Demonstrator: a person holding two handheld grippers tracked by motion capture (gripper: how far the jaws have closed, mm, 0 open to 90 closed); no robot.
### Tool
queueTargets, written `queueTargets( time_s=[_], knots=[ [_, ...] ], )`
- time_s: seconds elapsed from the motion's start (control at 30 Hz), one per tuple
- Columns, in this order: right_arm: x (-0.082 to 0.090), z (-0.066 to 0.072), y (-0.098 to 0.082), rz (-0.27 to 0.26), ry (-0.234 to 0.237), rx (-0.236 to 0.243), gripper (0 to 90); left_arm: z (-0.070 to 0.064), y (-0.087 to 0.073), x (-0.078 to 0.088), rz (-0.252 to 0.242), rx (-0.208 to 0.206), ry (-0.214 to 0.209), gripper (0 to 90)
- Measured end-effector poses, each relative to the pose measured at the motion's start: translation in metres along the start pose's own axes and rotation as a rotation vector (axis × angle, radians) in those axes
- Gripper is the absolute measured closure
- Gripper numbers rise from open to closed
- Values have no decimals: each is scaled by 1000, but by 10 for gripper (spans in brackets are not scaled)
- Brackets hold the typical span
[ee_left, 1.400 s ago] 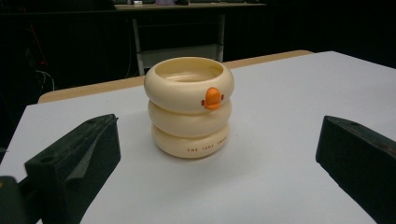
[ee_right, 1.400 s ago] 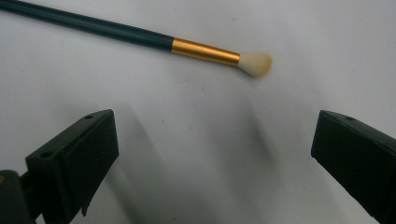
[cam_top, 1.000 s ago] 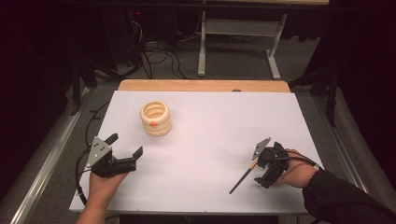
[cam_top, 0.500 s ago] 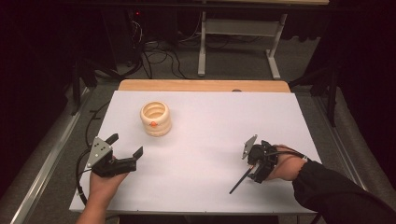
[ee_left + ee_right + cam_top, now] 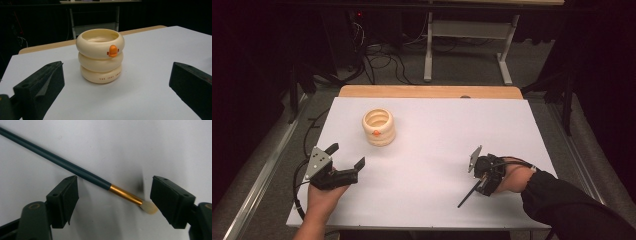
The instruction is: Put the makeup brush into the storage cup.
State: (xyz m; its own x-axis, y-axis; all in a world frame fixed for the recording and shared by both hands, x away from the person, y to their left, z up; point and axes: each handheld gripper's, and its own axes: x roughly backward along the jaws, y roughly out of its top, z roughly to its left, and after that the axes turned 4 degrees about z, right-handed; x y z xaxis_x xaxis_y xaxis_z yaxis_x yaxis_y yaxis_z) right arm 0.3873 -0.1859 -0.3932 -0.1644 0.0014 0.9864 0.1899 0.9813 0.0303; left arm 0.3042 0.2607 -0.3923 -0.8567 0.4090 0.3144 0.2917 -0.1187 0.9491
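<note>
Down at the near right of the white bench (image 5: 432,150), the right hand-held gripper (image 5: 482,176) is tipped toward the surface over a thin brush (image 5: 468,195), whose dark handle runs out from under it toward the bench's front edge. In the right gripper view the brush (image 5: 75,170) lies flat on the sheet between the two black jaws: a dark green handle slanting up to the left, a gold ferrule, and a pale tuft just beside the right-hand jaw, partly hidden behind it. The jaws have just been closing, yet they stand partly open around the brush, with bare bench between the left-hand pad and the handle; whether the right-hand pad touches the tuft I cannot tell. Nothing is gripped. Over at the near left, the left hand-held gripper (image 5: 347,162) rests level above the bench, its jaws spread wide and holding nothing. It faces a cream holder (image 5: 379,126) shaped like three stacked rings, standing upright on the bench at left of centre, well apart from the brush. In the left gripper view the holder (image 5: 100,56) stands ahead between the two open jaws, with a small orange mark on its top ring and a line of small print on the lowest.
</note>
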Motion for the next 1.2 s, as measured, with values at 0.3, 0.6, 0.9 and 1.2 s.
queueTargets(
  time_s=[0.3, 0.6, 0.9, 1.2],
  knots=[
    [-2, -6, -2, -9, 58, -14, 329, 0, 0, 1, 1, -2, 0, 5],
    [-1, -8, -4, -17, 102, -41, 435, 0, 0, 2, -4, 0, 1, 5],
    [0, -10, -7, -28, 97, -76, 568, 0, 0, 1, -2, -1, 0, 5],
    [2, -13, -10, -26, 91, -102, 728, 0, 0, 1, 1, 1, 0, 5]
  ],
)
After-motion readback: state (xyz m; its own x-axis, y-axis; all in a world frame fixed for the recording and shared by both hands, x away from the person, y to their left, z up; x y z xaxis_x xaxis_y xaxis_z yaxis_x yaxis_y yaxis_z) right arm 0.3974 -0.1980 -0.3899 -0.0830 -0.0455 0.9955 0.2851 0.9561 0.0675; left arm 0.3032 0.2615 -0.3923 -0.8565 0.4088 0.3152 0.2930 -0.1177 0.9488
